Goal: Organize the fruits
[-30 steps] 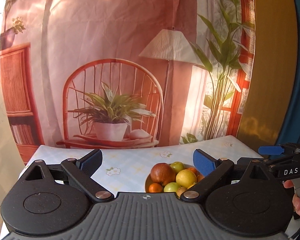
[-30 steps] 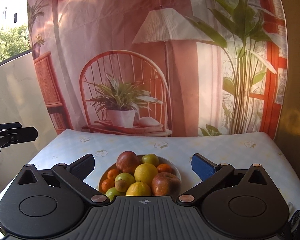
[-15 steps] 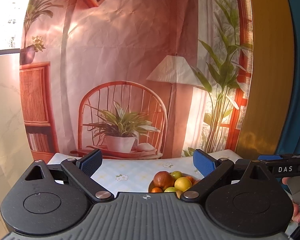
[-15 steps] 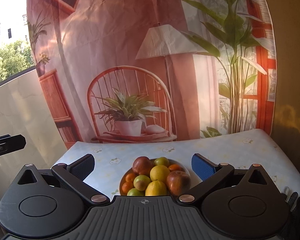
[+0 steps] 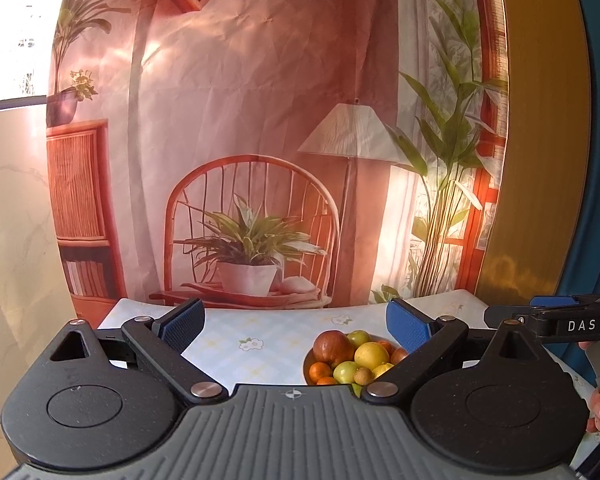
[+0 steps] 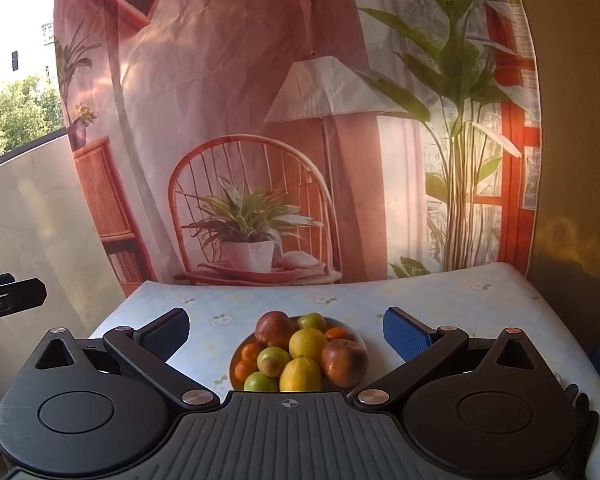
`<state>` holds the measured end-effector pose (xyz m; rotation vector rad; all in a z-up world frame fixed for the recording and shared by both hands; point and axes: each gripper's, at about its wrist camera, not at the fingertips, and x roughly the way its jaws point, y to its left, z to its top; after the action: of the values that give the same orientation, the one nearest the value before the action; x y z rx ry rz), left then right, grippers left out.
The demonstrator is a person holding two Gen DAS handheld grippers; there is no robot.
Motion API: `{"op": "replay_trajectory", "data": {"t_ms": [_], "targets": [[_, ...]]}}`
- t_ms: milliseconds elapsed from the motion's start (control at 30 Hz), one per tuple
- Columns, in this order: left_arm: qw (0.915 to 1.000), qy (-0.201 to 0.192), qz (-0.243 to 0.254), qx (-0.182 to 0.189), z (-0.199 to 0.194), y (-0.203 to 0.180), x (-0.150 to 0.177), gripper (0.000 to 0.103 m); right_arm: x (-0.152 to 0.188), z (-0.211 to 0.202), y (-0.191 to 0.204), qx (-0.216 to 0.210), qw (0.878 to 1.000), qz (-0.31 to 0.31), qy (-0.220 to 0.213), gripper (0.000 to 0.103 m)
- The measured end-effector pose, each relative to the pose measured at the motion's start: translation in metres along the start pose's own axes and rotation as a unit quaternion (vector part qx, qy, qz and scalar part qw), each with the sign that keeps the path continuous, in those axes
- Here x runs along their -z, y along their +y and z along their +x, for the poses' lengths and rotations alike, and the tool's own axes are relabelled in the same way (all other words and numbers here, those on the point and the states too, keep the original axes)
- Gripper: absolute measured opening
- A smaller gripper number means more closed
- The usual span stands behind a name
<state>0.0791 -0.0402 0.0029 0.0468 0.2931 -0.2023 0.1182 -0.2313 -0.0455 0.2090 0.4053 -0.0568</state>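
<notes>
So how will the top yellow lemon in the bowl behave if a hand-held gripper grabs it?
The lemon looks round and smooth, so it may slip or roll. It rests on other fruits in the bowl, so lifting it could shift the red apple beside it.

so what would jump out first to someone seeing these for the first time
Probably the bowl of fruit, piled with apples, lemons and oranges on the floral tablecloth, straight ahead of the open right tongs. Behind it hangs a big printed backdrop showing a chair, potted plant and lamp. The left tongs, also open, hold nothing.
</notes>
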Motion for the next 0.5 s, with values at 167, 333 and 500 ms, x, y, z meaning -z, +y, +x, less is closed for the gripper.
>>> {"op": "replay_trajectory", "data": {"t_ms": [167, 333, 500], "targets": [[1.0, 0.0, 0.006, -0.001, -0.0005, -0.0016, 0.0007, 0.099, 0.0, -0.0004, 0.0004, 0.0, 1.0, 0.0, -0.001, 0.103], [1.0, 0.001, 0.005, 0.0, -0.0004, -0.0014, 0.001, 0.099, 0.0002, -0.0012, 0.0015, 0.0, 1.0, -0.001, -0.001, 0.103], [1.0, 0.006, 0.003, 0.003, 0.0007, -0.0011, 0.0018, 0.099, -0.0003, -0.0012, 0.0017, -0.001, 1.0, -0.001, -0.001, 0.103]]}}
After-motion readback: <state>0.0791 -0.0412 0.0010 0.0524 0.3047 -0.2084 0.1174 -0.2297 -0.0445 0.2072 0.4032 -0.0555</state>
